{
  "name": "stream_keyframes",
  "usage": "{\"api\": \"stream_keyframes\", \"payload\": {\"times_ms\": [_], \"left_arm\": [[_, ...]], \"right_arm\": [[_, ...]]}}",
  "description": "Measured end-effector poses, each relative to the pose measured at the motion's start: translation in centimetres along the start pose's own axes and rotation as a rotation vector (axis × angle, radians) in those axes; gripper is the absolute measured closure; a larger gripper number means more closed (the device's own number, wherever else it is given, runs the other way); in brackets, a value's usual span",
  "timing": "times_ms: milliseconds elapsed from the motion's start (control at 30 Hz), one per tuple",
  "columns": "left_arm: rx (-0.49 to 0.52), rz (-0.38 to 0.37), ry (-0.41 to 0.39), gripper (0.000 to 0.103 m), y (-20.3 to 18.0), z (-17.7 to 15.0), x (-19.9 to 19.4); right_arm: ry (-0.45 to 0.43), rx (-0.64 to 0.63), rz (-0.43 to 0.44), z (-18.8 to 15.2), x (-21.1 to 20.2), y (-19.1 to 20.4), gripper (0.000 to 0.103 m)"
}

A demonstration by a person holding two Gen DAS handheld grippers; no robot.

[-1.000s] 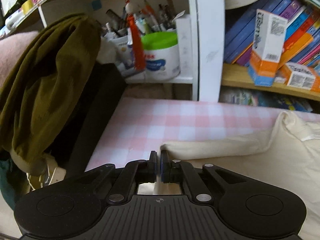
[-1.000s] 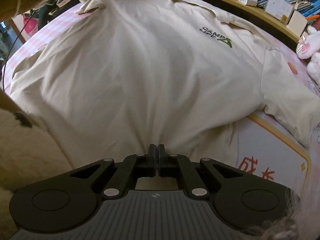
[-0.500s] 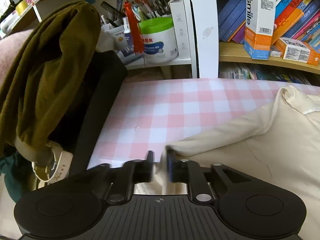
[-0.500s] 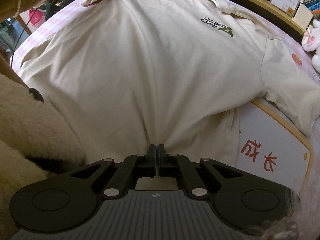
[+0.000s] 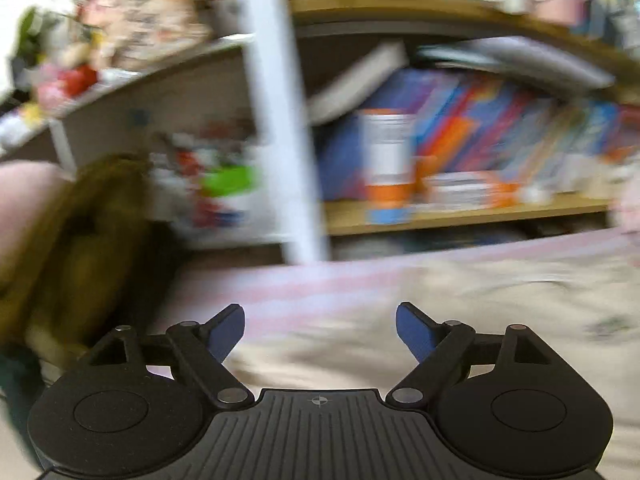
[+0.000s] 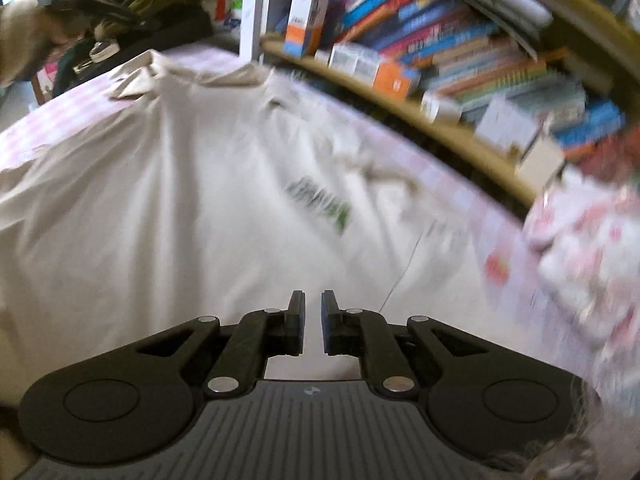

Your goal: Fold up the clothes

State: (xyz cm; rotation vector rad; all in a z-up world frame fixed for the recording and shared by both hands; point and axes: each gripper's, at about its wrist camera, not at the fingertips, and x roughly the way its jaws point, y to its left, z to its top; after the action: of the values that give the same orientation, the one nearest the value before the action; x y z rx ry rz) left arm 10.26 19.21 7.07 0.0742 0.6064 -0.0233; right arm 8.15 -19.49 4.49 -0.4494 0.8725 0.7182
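Below both parted tongs (image 5: 320, 330) (image 6: 313, 320) lies the cream shirt (image 6: 160, 200), ungripped.

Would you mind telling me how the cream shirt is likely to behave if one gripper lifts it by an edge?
The shirt lies in soft wrinkles on the checked cloth, so it would probably drape and sag, not hold its shape. It looks thin, so likely light. One pinched edge would probably trail the rest behind.
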Motion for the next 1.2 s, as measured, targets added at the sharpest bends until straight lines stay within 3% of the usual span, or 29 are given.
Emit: {"api": "stream_keyframes", "payload": {"times_ms": [133, 267, 567, 900, 1000, 1067, 1200], "left_arm": [[-0.019, -0.161, 0.002, 0.02, -5.5, -2.4, -0.2], [-0.053, -0.242, 0.043, 0.021, -9.1, -4.3, 0.9], [0.028, -0.284, 0.168, 0.021, -12.1, -7.0, 1.7], [0.079, -0.272, 0.174, 0.021, -12.5, -7.5, 1.0], [0.085, -0.281, 0.185, 0.021, -12.3, -7.3, 1.0], [0.09, -0.29, 0.189, 0.021, -12.1, -7.2, 1.0], [0.08, -0.3, 0.188, 0.021, -11.2, -5.5, 2.6]], "right_arm": [[-0.052, -0.045, -0.038, 2.5, 2.3, -1.8, 0.095], [-0.061, -0.02, -0.007, 4.5, 5.8, -1.8, 0.095], [-0.074, 0.139, -0.021, 6.8, 10.0, -2.7, 0.095], [-0.013, 0.308, -0.04, 9.7, 13.9, -6.3, 0.095], [-0.069, 0.349, -0.139, 12.4, 15.1, -9.7, 0.094], [-0.155, 0.421, -0.188, 13.6, 14.7, -12.1, 0.094], [-0.248, 0.504, -0.194, 13.1, 12.3, -13.8, 0.094]]}}
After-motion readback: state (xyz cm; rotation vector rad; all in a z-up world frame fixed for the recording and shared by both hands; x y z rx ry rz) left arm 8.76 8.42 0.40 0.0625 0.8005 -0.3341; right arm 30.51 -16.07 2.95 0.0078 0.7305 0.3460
